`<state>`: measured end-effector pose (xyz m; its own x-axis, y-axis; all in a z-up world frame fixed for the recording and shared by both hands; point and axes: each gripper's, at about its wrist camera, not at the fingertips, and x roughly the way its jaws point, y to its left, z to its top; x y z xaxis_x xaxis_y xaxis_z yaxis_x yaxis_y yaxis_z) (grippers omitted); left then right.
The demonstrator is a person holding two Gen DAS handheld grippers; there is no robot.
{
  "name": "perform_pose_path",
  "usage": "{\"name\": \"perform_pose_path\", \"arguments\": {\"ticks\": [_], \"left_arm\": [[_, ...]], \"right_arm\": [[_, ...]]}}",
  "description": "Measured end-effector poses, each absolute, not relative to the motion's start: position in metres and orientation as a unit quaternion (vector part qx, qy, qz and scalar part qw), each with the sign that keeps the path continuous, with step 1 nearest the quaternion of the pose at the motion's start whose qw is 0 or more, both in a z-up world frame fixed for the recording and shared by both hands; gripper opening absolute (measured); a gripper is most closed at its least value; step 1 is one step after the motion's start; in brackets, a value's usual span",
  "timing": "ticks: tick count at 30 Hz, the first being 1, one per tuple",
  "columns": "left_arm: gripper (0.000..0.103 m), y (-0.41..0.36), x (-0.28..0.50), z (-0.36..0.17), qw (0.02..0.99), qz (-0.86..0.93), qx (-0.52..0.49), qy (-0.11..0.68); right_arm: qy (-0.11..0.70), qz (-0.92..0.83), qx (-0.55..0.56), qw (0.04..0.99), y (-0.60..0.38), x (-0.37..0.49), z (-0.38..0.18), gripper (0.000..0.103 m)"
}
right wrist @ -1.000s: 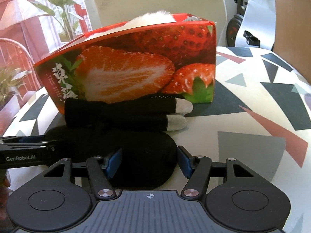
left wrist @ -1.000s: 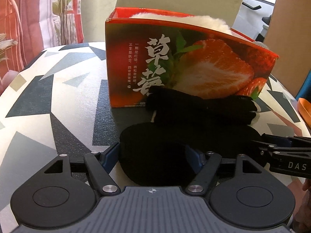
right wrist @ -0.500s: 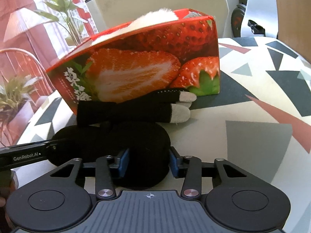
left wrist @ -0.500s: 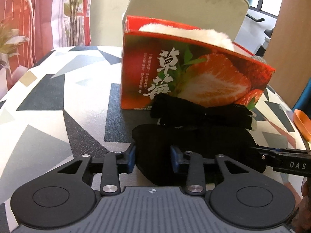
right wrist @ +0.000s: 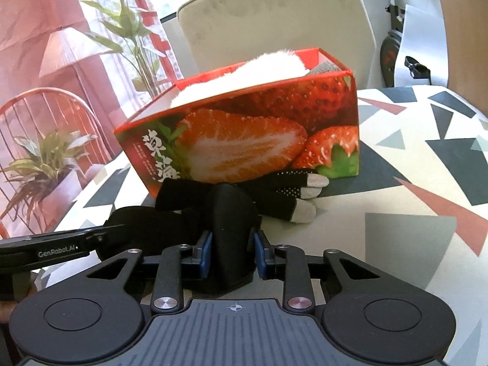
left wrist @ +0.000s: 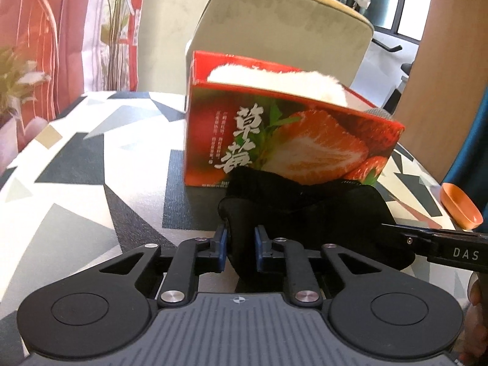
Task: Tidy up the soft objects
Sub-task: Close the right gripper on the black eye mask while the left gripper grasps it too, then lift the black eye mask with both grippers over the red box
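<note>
Left tool (left wrist: 241, 251): jaws just closed, pinching the left end of the black eye mask (left wrist: 308, 213).
Eye mask: raised off the bench (left wrist: 76, 158) before the strawberry box (left wrist: 292, 140) — limp, light; ends are the best hold.
Right tool (right wrist: 231, 254): jaws just closed, clamped on the right end.
Glove (right wrist: 283, 192): beside the box.

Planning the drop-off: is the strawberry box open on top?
Open. The strawberry box shows no lid across its top, and white fluffy material pokes above its rim; how full it is cannot be told.

left tongs (left wrist: 241, 251) just closing, pinching black eye mask (left wrist: 305, 216) before strawberry box (left wrist: 274, 140)
</note>
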<state>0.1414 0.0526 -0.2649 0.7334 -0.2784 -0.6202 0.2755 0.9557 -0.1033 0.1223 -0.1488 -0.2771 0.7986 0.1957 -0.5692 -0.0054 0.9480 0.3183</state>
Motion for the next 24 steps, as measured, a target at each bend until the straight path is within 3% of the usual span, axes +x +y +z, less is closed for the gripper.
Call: {"name": "perform_pose_path", "arguments": {"ticks": [24], "left_arm": [[0.019, 0.048, 0.114, -0.208, 0.958, -0.165, 0.007, 0.234]], "right_arm": [[0.224, 0.064, 0.141, 0.962, -0.151, 0.086, -0.228, 0.026]]}}
